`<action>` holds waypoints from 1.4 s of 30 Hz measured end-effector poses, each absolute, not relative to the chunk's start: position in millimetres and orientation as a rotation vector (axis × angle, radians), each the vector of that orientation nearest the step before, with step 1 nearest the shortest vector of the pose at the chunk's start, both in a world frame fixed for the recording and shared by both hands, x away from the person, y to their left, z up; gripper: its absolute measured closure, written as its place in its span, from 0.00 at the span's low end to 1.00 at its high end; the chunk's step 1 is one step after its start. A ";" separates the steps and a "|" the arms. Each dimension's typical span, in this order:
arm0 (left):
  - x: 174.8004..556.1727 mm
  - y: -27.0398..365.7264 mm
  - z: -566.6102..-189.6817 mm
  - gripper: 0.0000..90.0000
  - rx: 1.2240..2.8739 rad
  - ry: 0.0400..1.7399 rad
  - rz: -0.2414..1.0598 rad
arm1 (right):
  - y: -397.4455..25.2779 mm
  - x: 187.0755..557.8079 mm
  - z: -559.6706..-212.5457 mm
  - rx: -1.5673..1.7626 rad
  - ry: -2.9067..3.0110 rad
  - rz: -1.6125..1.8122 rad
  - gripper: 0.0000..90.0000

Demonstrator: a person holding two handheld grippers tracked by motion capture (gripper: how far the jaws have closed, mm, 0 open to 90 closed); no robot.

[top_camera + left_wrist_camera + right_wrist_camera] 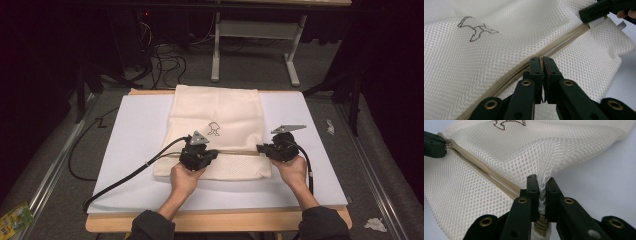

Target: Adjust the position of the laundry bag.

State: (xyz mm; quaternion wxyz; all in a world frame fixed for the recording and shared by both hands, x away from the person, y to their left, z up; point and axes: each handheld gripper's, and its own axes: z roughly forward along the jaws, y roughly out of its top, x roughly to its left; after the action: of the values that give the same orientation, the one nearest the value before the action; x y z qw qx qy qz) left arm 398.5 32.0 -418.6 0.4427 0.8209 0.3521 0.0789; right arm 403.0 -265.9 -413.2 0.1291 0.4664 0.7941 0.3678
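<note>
A cream mesh bag (216,120) with a small dark outline drawing (214,129) lies flat on the white board. A tan zipper (237,152) runs across its near part. My left gripper (214,153) is shut on the zipper pull; in the left gripper view its jaws (541,62) pinch the zipper line (509,75). My right gripper (260,148) is shut on the bag's right edge at the zipper's end, with mesh (544,165) bunched up between its jaws (542,188). The left gripper (434,143) shows far off at the other end of the zipper (481,171).
The white board (135,150) rests on a wooden table (220,222). A black cable (125,175) trails left off the table from the left gripper. Behind the table stand metal frame legs (216,50) and floor cables (167,62). Crumpled paper (375,224) lies on the floor at the right.
</note>
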 end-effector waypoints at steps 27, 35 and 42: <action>397.5 50.8 -415.7 0.97 2.016 0.896 0.209 | -269.7 403.4 -414.1 1.370 2.297 1.055 0.95; 397.4 56.9 -415.1 0.97 2.006 0.905 0.221 | -271.4 403.4 -413.6 1.366 2.294 1.052 0.95; 397.1 67.7 -415.3 0.97 2.014 0.918 0.238 | -275.4 402.4 -414.0 1.383 2.286 1.053 0.95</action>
State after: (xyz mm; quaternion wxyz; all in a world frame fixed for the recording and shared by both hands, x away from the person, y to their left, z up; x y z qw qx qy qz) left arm 397.1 67.7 -415.3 0.4417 0.8117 0.3700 0.0960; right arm 402.4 -275.4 -414.0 0.1344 0.4772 0.7888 0.3633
